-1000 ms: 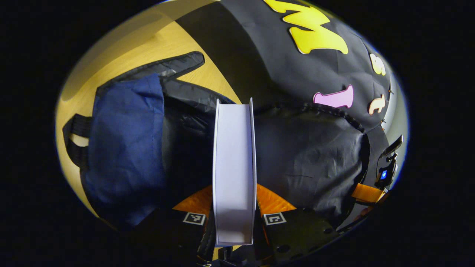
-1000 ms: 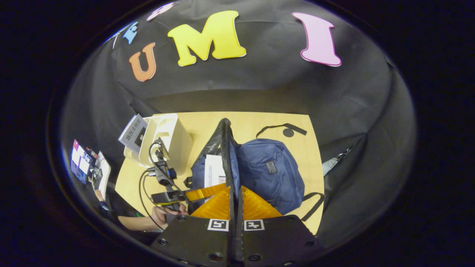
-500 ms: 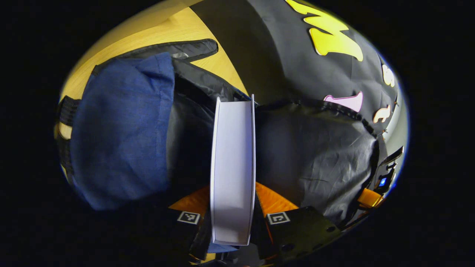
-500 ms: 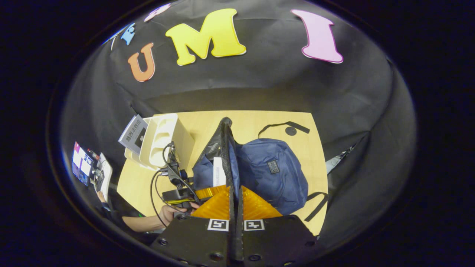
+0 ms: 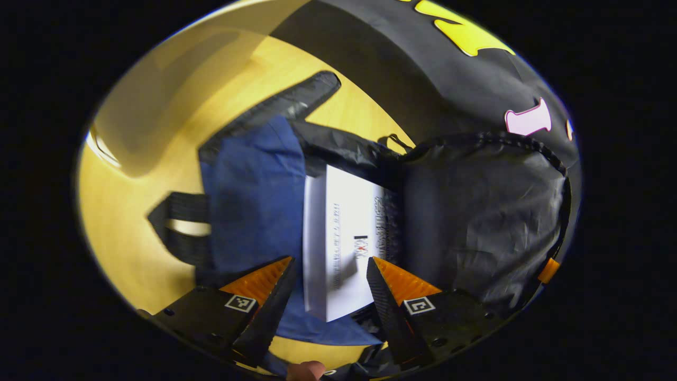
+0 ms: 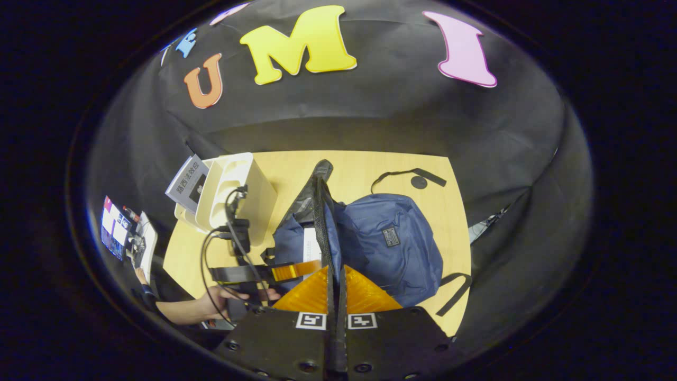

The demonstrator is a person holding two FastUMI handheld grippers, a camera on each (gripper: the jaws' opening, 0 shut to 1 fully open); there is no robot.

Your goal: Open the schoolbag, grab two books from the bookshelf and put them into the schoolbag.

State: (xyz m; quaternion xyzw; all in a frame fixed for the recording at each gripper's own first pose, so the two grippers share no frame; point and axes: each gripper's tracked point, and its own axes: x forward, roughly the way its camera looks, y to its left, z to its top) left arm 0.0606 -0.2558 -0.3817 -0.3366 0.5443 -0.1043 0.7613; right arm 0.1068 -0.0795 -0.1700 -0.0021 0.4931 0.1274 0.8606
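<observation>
A white book is lying inside the blue schoolbag, released by the left gripper; the bag's flap is being gripped by the right gripper.

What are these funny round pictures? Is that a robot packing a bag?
No robot here. A person holds a two-finger claw in each hand, and a little camera rides on each claw, looking forward past its fingers.

The left gripper view looks down into a dark blue cloth schoolbag lying on a light wooden table. The left claw is open, and a white book sits apart from its fingers, inside the bag's mouth.

The right gripper view looks over the whole table from higher up. The right claw is pinched shut on the black zipper edge of the bag's flap, holding the bag open. You can also see the hand holding the left claw. Beside the bag stands a white plastic bookshelf with a grey book leaning at its side.
</observation>
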